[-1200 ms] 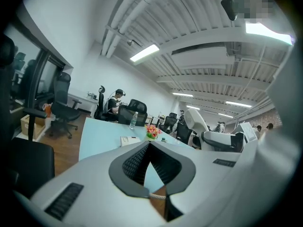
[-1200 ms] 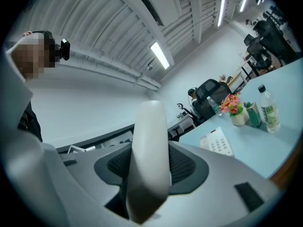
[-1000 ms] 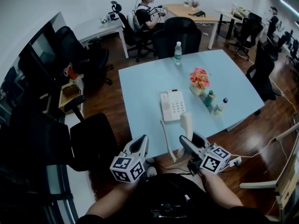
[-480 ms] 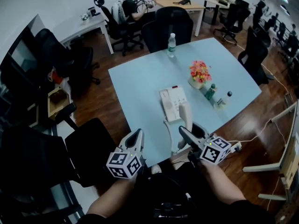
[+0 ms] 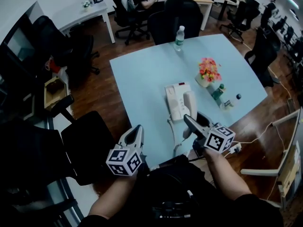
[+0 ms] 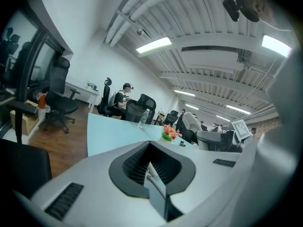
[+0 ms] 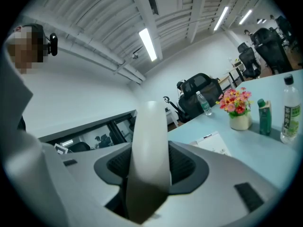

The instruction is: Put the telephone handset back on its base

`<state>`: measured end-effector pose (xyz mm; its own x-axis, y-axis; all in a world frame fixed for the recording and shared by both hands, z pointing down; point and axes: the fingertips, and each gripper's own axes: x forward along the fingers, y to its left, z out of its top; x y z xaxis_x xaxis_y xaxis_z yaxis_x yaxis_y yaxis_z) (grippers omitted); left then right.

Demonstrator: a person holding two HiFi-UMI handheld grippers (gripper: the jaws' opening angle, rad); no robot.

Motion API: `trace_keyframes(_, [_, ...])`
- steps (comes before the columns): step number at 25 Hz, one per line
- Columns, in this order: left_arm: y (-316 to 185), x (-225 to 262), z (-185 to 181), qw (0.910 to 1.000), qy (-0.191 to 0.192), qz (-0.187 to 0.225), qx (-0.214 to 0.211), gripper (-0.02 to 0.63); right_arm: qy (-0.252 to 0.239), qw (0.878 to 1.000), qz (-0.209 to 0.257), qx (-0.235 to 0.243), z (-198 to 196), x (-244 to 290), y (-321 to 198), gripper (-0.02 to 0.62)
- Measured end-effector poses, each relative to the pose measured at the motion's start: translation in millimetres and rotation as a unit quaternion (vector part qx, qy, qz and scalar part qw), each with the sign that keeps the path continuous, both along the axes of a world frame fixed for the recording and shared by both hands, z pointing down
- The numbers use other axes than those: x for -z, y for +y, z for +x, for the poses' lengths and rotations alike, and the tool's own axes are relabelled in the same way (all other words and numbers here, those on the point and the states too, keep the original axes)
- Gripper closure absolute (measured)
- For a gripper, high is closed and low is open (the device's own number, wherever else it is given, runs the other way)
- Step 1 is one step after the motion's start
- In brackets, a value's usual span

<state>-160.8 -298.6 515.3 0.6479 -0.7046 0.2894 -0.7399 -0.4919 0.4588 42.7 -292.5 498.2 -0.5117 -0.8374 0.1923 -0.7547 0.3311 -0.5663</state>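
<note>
The right gripper (image 5: 195,120) has carried the handset (image 5: 190,104) forward from the desk's (image 5: 142,74) near edge. Its jaws clamp the lower end, and the handset now sits over the right side of the base (image 5: 174,98) (touching or not, I cannot tell). Its long axis runs away from the person, free end toward the far edge. The left gripper (image 5: 136,129), jaws together and empty, hovers off the near edge. One handset, one base, one cord (image 5: 171,131), one bunch of flowers (image 5: 209,70), three bottles (image 5: 179,34)
</note>
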Motion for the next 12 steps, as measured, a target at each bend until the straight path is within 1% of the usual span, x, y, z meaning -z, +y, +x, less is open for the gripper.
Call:
trace_keyframes(4, [-5.6,-3.7,-8.1,0.9995,0.001,-0.010,0.030,0.609,0.021,0.999,-0.025,0.013,2.6,-15.4,-27.5,0.365])
trace_keyframes(8, [-18.1,-11.0,-8.8,0.9986,-0.003,-0.016,0.051,0.609,0.048,0.997,-0.057,0.020,4.3,-49.9,-57.3,0.364])
trace_keyframes(12, [-28.8,-13.2,-1.1,0.9979,-0.005,-0.017,0.062,0.609,0.076,0.992,-0.100,0.013,9.7,-85.9,-91.1,0.365])
